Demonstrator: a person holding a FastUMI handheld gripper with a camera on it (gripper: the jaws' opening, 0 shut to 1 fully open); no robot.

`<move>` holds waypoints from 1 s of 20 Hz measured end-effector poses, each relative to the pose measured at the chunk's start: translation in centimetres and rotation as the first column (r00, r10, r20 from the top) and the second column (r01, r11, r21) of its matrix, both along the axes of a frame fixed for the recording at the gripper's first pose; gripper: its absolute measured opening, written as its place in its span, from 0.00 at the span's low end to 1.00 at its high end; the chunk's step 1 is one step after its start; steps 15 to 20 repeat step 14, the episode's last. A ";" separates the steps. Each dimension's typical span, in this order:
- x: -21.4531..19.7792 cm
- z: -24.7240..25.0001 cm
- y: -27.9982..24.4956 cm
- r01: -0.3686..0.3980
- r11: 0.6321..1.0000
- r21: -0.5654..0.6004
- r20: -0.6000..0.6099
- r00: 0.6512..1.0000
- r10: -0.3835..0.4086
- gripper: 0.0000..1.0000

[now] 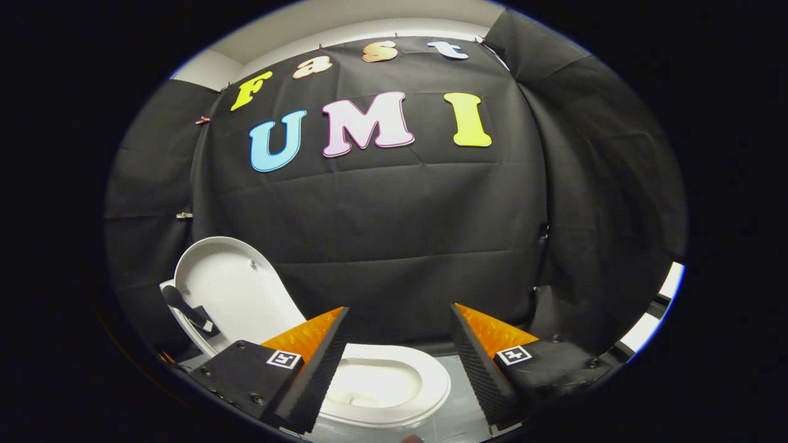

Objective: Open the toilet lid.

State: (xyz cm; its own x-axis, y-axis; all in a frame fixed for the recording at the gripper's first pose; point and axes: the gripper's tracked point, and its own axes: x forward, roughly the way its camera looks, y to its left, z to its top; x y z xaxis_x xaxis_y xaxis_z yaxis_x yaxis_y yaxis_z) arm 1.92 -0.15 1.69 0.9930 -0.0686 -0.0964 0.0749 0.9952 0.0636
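A white toilet sits low in front of me. Its lid [231,295] stands raised, leaning back to the left of my fingers, its inner side facing me. The white seat ring [425,394] and bowl lie between and just beyond my fingers, partly hidden by the left finger [320,363]. My gripper [399,314] is open, its two fingers wide apart with nothing between them, held above the seat and apart from the lid.
Black cloth walls [394,234] close the booth behind and to both sides of the toilet. A dark handle-like part [184,307] sits at the lid's lower left. Pale floor [458,394] shows to the right of the bowl.
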 end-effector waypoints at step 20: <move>0.0 -0.2 -0.1 0.003 1.000 0.007 -0.009 1.000 -0.003 0.99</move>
